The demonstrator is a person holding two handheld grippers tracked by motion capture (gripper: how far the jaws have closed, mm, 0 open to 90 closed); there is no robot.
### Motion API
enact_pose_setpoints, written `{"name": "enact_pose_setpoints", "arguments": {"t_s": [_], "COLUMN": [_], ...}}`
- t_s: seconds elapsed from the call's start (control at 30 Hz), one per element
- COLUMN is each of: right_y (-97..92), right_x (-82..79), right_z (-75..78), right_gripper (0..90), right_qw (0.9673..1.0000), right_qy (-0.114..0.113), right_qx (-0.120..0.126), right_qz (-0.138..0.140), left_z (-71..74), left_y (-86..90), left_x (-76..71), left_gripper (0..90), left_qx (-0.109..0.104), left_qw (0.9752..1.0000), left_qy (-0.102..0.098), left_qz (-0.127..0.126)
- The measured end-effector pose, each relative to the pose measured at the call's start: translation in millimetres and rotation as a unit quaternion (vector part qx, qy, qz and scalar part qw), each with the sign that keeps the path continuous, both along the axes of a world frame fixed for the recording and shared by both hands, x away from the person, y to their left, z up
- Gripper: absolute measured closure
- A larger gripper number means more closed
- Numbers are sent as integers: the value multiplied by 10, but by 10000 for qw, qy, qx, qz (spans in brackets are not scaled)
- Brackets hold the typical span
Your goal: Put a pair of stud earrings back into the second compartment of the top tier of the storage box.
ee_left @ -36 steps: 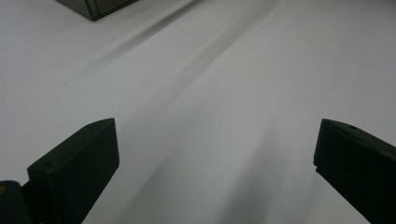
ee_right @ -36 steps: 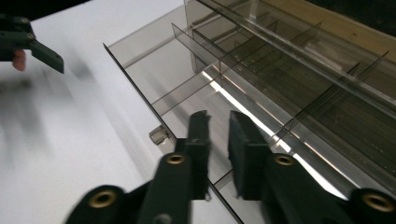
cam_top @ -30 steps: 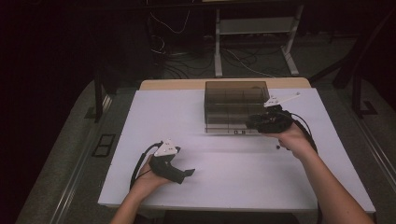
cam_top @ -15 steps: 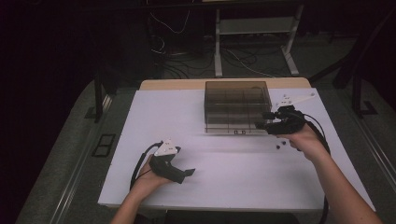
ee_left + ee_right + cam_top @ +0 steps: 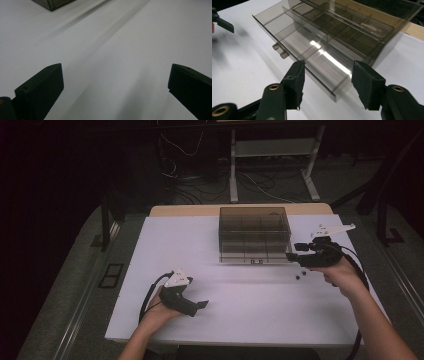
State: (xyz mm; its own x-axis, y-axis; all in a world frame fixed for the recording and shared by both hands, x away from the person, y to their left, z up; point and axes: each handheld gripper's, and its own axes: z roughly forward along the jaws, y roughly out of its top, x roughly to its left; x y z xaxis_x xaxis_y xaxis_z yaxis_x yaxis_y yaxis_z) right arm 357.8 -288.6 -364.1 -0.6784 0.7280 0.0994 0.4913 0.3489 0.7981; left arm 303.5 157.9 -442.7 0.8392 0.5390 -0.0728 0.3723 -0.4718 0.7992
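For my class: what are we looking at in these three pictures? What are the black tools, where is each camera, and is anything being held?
A person sits at a white table with a hand-held gripper in each hand. One camera looks down from above. The other two ride on the grippers and look along their black jaws. The left gripper rests near the front of the table, jaws wide apart over bare surface, holding nothing. The right gripper is beside a smoky clear plastic compartment box. Its jaws have just been opening and stand apart facing the box's corner, gripping nothing. Two small dark bits lie nearby, too small to identify.
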Motion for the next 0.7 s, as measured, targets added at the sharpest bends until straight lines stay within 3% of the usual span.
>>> {"name": "enact_pose_setpoints", "arguments": {"t_s": [0.2,0.7], "right_y": [-159,-353], "right_x": [-55,-160], "right_z": [-16,-170], "right_gripper": [434,434], "right_qw": [9998,9991], "right_qy": [11,124], "right_qx": [142,83], "right_qz": [-164,-396], "left_z": [7,1], "left_y": [8,6], "left_x": [-7,-1], "left_gripper": [0,0], "left_qx": [-12,-32], "left_qw": [10000,10000], "left_qy": [-11,16], "left_qz": [9,7]}}
